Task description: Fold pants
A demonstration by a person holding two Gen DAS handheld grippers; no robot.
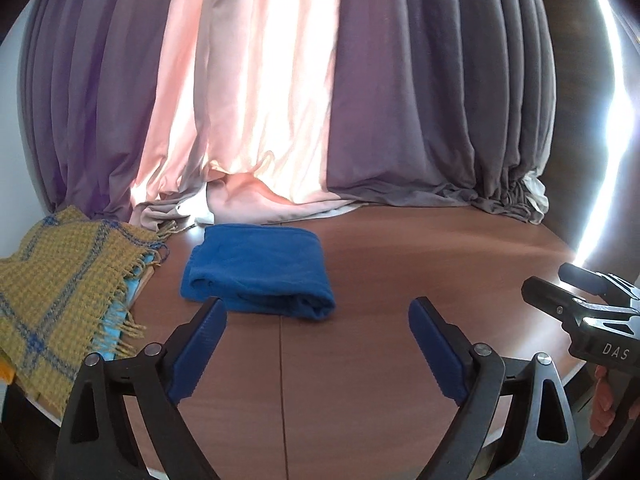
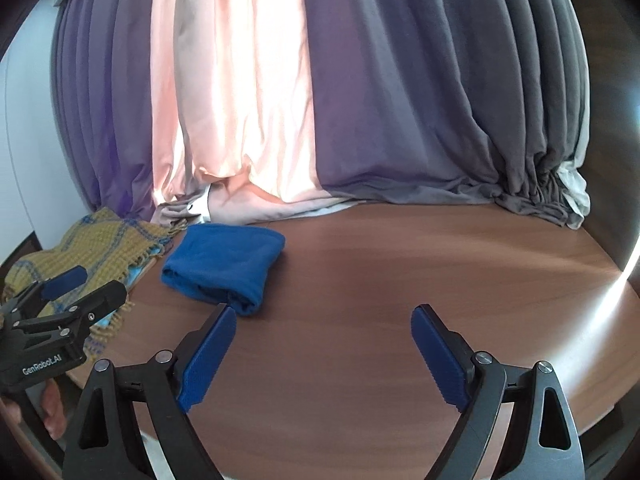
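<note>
1. The pants [image 1: 258,270] are blue and soft. They lie on the table [image 1: 400,248] in a small, thick bundle, with layers stacked on top of each other. They look folded already, so I think the job is done or almost done.

2. The bundle sits on the left part of the table, close to the back. One rounded folded edge faces the grippers. Nothing is touching it.

3. The left gripper [image 1: 318,320] hangs just in front of the pants. Its jaws are wide apart and hold nothing. It may be held back like this so the fold does not get bumped.

4. The right gripper [image 2: 324,330] is over bare table, to the right of the pants. Its jaws are wide apart too, with nothing between them.

5. A yellow scarf [image 1: 60,280] with blue lines and a fringe lies to the left of the pants (near, but not touching, as far as I can tell). It seems to be put aside there.

6. Long curtains [image 1: 260,80], purple, pink and gray, hang behind the table, and their bottoms bunch up on its back edge. The pants lie just in front of the pink part.

7. If one more step is left, it may be a gentle pat to flatten the bundle.
</note>
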